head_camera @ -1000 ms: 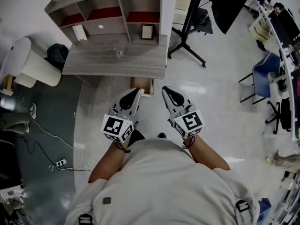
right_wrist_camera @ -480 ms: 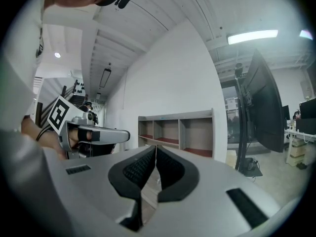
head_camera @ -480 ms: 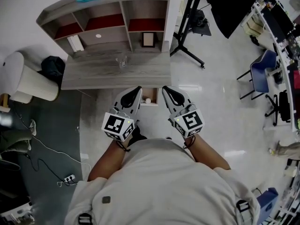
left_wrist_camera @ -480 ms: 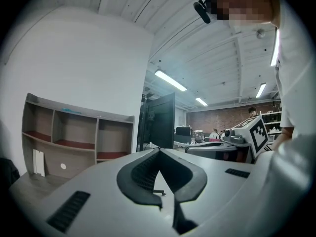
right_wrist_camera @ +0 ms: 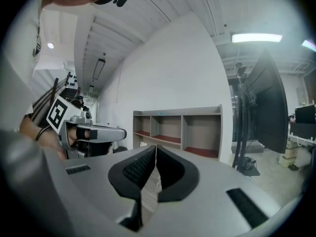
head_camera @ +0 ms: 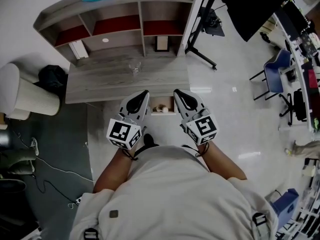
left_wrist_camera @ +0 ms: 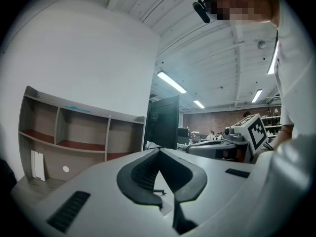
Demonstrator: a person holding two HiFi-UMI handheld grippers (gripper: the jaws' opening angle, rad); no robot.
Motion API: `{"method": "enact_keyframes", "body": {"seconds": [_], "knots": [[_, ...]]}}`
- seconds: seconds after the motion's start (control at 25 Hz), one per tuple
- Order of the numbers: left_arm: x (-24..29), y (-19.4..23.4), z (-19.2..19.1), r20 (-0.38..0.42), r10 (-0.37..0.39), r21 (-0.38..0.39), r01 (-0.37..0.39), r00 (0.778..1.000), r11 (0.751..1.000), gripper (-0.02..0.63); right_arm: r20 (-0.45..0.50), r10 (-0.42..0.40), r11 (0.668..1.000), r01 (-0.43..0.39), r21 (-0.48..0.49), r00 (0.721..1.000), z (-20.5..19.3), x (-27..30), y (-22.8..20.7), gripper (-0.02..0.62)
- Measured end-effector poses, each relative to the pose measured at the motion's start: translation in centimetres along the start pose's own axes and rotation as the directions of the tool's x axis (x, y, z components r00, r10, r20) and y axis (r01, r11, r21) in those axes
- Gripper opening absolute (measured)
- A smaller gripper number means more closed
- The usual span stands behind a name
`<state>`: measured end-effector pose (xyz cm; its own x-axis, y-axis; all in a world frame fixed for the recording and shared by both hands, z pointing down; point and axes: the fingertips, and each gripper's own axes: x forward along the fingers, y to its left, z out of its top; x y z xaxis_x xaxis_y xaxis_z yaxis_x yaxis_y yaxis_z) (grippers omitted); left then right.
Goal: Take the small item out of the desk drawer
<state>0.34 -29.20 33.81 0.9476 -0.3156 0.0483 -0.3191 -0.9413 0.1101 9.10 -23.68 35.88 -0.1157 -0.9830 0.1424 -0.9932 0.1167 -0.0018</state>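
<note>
The grey wooden desk (head_camera: pixel 125 79) has a small drawer (head_camera: pixel 155 103) pulled open below its front edge. A small pale item (head_camera: pixel 163 109) lies inside it. In the head view my left gripper (head_camera: pixel 144 94) hovers just left of the drawer and my right gripper (head_camera: pixel 177 93) just right of it, both above the drawer and holding nothing. The left gripper view shows its jaws (left_wrist_camera: pixel 159 151) shut, tips meeting. In the right gripper view the jaws (right_wrist_camera: pixel 156 148) are also shut with nothing between them. Neither gripper view shows the drawer.
A shelf hutch (head_camera: pixel 115 24) stands at the back of the desk, with a clear glass (head_camera: pixel 134 69) on the desktop. A white round bin (head_camera: pixel 25 96) sits at the left, a black stand (head_camera: pixel 202 29) at the right, and a blue chair (head_camera: pixel 276 76) further right.
The person has stepped closer to the desk. The open drawer, earlier ahead of the gripper tips, now lies between them. Both grippers stay shut.
</note>
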Motion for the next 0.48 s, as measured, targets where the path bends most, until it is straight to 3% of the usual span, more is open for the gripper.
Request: {"method": "enact_keyframes", "body": {"seconds": [0.48], "knots": [[-1.6,5.0,-1.2,-0.033,-0.065,0.003,0.066,0.997,0.998,0.015,-0.074,-0.072,0.997,0.074,0.037,0.995,-2.4,4.1,2.3,0.023]]}}
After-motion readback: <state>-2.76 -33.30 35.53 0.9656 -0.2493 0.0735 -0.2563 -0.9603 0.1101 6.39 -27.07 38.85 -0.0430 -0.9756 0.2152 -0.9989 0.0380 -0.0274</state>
